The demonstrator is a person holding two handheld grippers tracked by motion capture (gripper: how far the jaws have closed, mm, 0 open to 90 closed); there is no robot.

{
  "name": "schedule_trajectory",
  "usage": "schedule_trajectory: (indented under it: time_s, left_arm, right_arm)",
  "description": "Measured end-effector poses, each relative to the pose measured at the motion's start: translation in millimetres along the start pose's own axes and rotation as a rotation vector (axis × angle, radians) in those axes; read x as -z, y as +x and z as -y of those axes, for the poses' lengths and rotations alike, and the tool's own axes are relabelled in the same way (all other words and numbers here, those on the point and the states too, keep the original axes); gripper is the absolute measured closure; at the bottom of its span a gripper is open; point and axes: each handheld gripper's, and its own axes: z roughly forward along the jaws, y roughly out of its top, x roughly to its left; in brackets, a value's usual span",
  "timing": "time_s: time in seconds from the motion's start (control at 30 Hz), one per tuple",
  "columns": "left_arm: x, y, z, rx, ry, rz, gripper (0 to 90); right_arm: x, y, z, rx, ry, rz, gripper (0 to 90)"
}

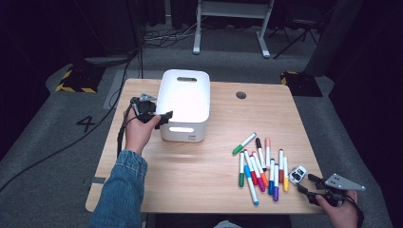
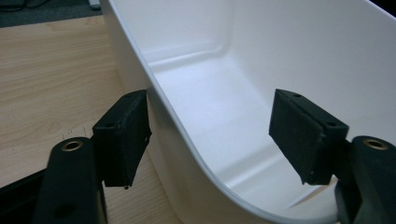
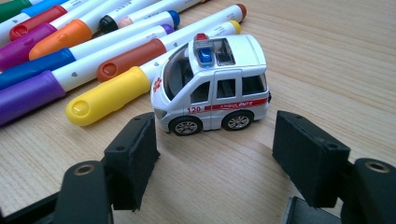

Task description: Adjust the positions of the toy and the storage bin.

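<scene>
Black left tongs (image 2: pixel 210 135) wide astride white bin (image 2: pixel 196 140) wall (one pad outside).

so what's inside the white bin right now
The left gripper view shows bare white floor and walls inside the white bin; nothing lies in the part seen. The near corner is hidden behind its rim. The markers and toy ambulance lie on the table.

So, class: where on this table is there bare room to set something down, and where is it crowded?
Bare wood lies between the white bin and the table's near edge, and along the right side from the cable hole down to the markers. It is crowded at the near right corner: the markers, the toy ambulance and the right tongs.
</scene>
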Motion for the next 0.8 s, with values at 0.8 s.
schedule_trajectory:
  time_s: [0.8]
  left_arm:
    - [34.3,-57.8,42.9,-0.032,0.017,0.056,25.1]
  right_arm:
    - [0.1,0.0,0.2,-0.001,-0.002,-0.001,30.9]
